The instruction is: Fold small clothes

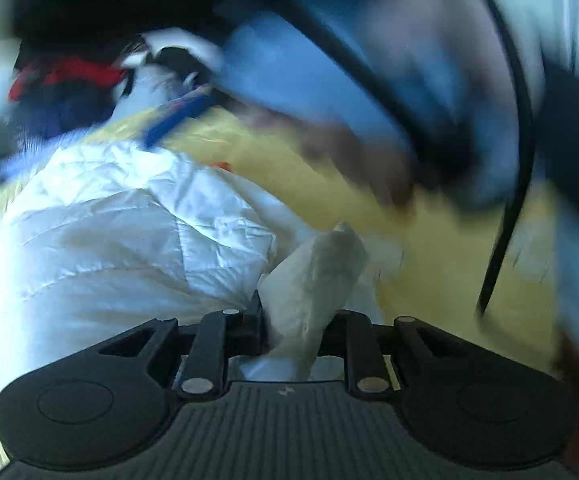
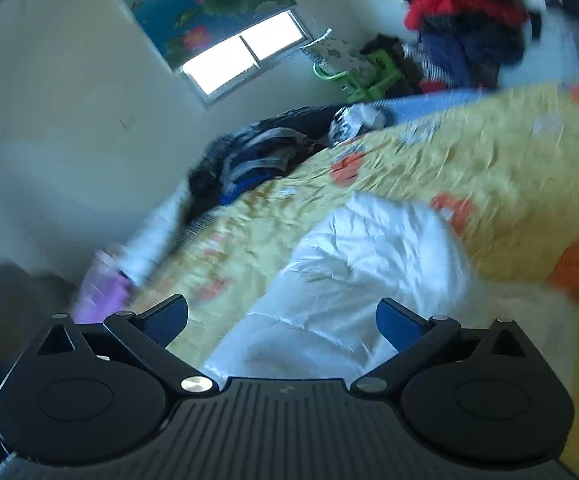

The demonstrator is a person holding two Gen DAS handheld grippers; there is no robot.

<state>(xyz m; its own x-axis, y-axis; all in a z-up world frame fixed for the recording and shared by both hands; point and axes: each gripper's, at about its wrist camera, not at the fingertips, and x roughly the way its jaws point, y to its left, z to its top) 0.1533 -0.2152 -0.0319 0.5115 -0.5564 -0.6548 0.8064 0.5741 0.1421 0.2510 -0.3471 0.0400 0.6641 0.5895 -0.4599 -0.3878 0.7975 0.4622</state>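
A white quilted garment [image 1: 121, 224] lies spread on a yellow patterned bedspread [image 1: 429, 264]. My left gripper [image 1: 293, 320] is shut on a bunched edge of the white garment [image 1: 313, 280], which sticks up between the fingers. In the right wrist view the same white garment [image 2: 349, 272] lies on the bedspread [image 2: 489, 168] below my right gripper [image 2: 281, 320], whose jaws stand wide open and empty just above it. A blurred blue-sleeved arm and black cable [image 1: 369, 92] cross the upper right of the left wrist view.
A pile of red, dark blue and black clothes [image 2: 461, 12] lies at the far side of the bed. Dark clothes [image 2: 257, 160] are heaped at the bed's edge by the wall. A window [image 2: 245, 56] and green hangers [image 2: 369, 80] are behind.
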